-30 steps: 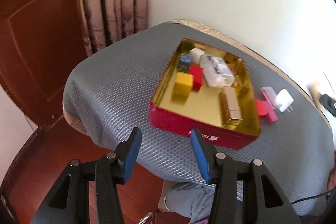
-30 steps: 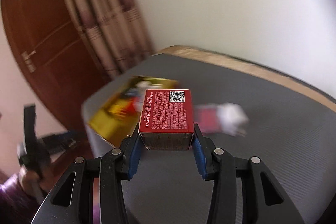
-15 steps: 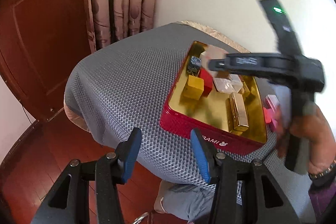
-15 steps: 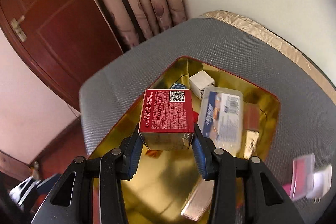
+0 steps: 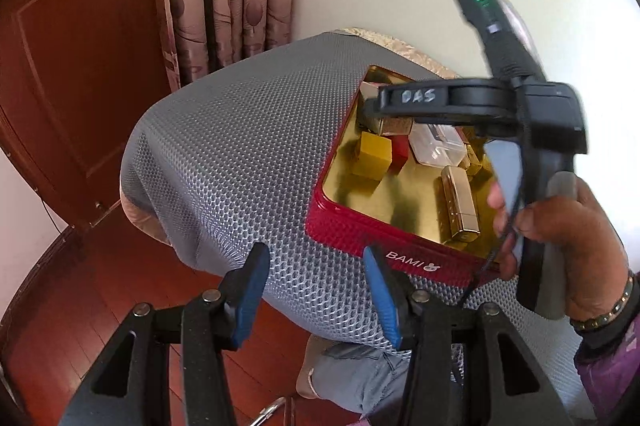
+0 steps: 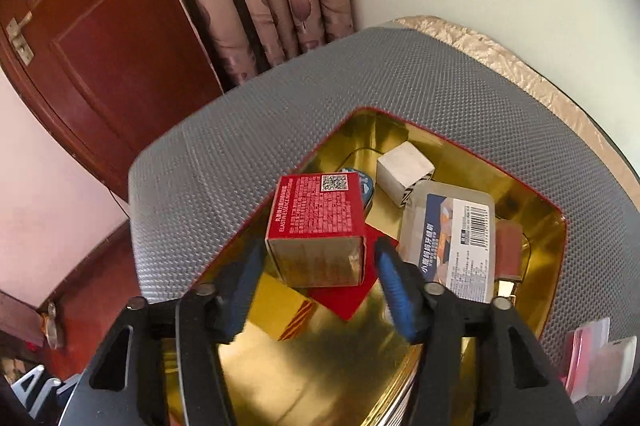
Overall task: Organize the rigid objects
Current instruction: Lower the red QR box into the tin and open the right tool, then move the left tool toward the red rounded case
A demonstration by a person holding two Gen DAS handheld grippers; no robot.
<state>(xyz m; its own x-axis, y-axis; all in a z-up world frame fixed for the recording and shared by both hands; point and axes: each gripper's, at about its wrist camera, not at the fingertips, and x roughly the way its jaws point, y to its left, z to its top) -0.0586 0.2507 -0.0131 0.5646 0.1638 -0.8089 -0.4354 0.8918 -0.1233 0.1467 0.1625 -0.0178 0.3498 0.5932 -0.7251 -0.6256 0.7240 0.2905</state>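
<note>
My right gripper (image 6: pixel 316 278) hangs over the left part of the gold-lined red tin (image 6: pixel 560 222). Its jaws are opening. The red printed box (image 6: pixel 316 226) sits tilted between them, with a gap at each pad, above a yellow block (image 6: pixel 280 306) and a red block (image 6: pixel 352 294). In the left wrist view, a hand (image 5: pixel 560 226) holds that gripper over the tin (image 5: pixel 360 238). My left gripper (image 5: pixel 314 278) stands open with nothing in it, off the table's near edge in front of the tin.
The tin also holds a white cube (image 6: pixel 404 170), a clear labelled case (image 6: pixel 452 246), a blue round item (image 6: pixel 366 186) and a gold case (image 5: pixel 460 202). A pink case (image 6: pixel 588 350) and a white plug (image 6: pixel 616 358) lie on the grey mat (image 6: pixel 280 130) to the tin's right.
My right gripper carried the red box from the mat to above the tin. Its jaws have spread off the box, which now tilts. My left gripper barely moved.
</note>
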